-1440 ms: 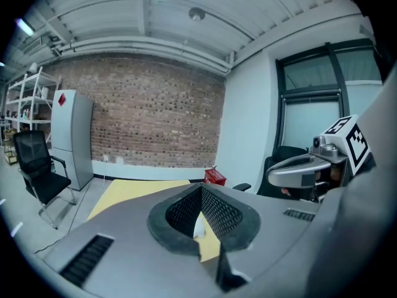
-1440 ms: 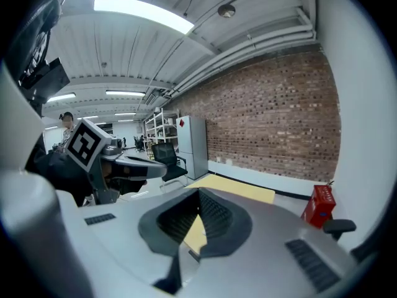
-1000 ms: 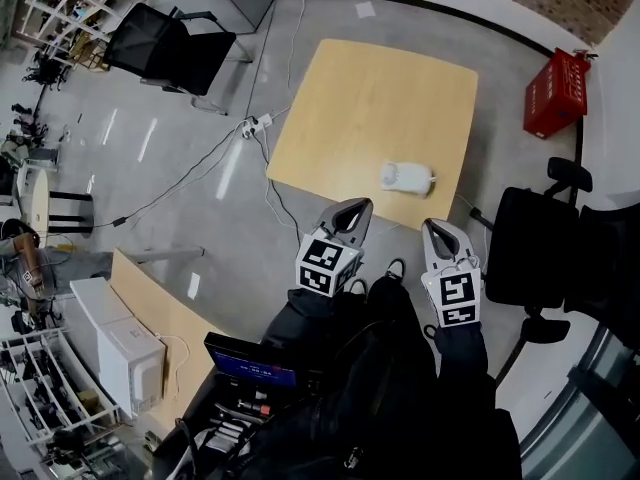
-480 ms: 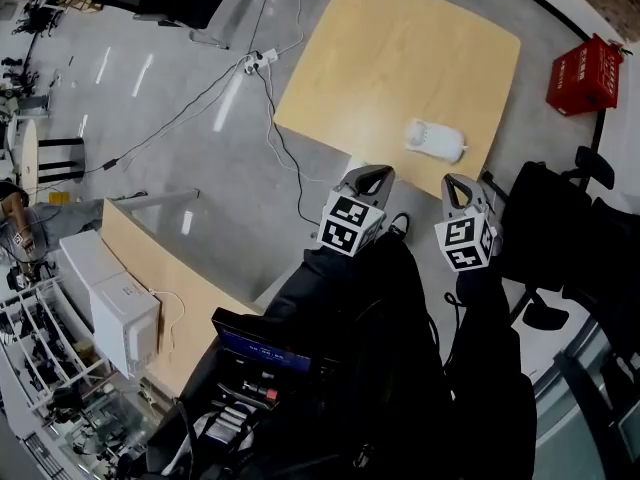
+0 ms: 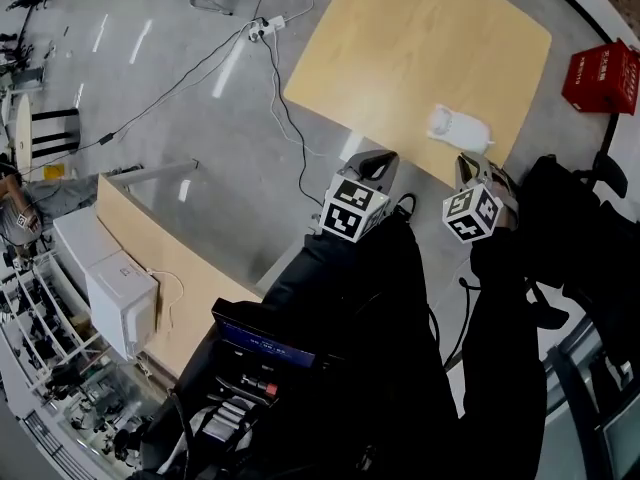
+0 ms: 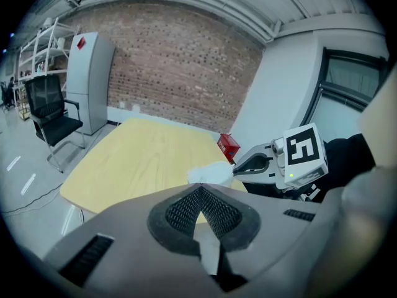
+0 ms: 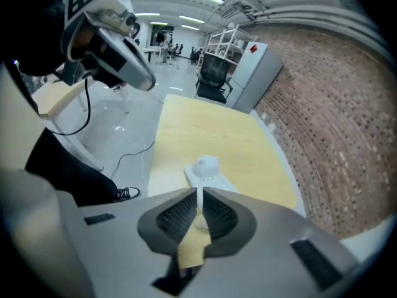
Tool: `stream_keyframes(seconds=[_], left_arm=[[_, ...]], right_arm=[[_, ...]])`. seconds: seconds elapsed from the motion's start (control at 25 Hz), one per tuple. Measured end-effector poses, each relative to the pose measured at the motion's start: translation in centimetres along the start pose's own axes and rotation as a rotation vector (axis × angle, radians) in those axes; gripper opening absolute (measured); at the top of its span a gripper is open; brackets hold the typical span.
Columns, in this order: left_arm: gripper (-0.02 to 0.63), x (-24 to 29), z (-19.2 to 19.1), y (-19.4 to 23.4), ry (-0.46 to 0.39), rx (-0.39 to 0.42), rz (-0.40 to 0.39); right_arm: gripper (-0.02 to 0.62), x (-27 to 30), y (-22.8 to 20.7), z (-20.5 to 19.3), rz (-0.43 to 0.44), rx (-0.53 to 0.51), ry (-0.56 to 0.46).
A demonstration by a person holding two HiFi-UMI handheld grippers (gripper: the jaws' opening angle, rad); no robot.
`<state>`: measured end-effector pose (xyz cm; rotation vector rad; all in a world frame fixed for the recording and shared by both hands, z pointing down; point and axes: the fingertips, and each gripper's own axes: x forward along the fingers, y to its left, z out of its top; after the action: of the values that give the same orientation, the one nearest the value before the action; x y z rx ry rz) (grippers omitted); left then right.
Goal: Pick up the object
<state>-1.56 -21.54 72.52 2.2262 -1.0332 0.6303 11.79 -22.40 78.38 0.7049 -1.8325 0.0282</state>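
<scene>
In the upper right of the head view, the white object [image 5: 458, 126] lies on the wooden table [image 5: 400, 48], close to the edge at the table's lower right. The right gripper [image 5: 470, 163] hangs just below it in the frame, apart from it, with its jaws drawn together on nothing. The left gripper [image 5: 378, 160] sits further left, off the table edge, its pads also meeting at the tips and empty. The object looks like moulded plastic, a flat body with a rounded knob at one end. I'd guess it is light, stiff and rather smooth, so it may slip. The flat body's sides seem the safer hold than the knob, and the jaws must open first.
</scene>
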Motion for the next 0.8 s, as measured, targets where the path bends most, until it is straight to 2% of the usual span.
stream_keyframes(seconds=[0.2,0.32,0.56,0.8], left_arm=[[-0.002,-0.6,-0.9,0.9,0.011,-0.018,0.007],[-0.002,-0.9,-1.4,1.2,0.016,-0.032,0.01],[-0.002,-1.6,-2.6,1.9,0.024,-0.054,0.019],[-0.002,-2.0,-3.7,2.4,0.033,-0.071,0.028]], right_arm=[[0.108,2.7,-0.2,-0.5,-0.005,-0.119,0.088],[0.135,4.2,-0.3,-0.9,-0.032,-0.206,0.127],[0.16,7.3,0.3,-2.4,-0.102,-0.442,0.226],[0.166,9.1,-0.2,-3.1,-0.215,-0.594,0.291]])
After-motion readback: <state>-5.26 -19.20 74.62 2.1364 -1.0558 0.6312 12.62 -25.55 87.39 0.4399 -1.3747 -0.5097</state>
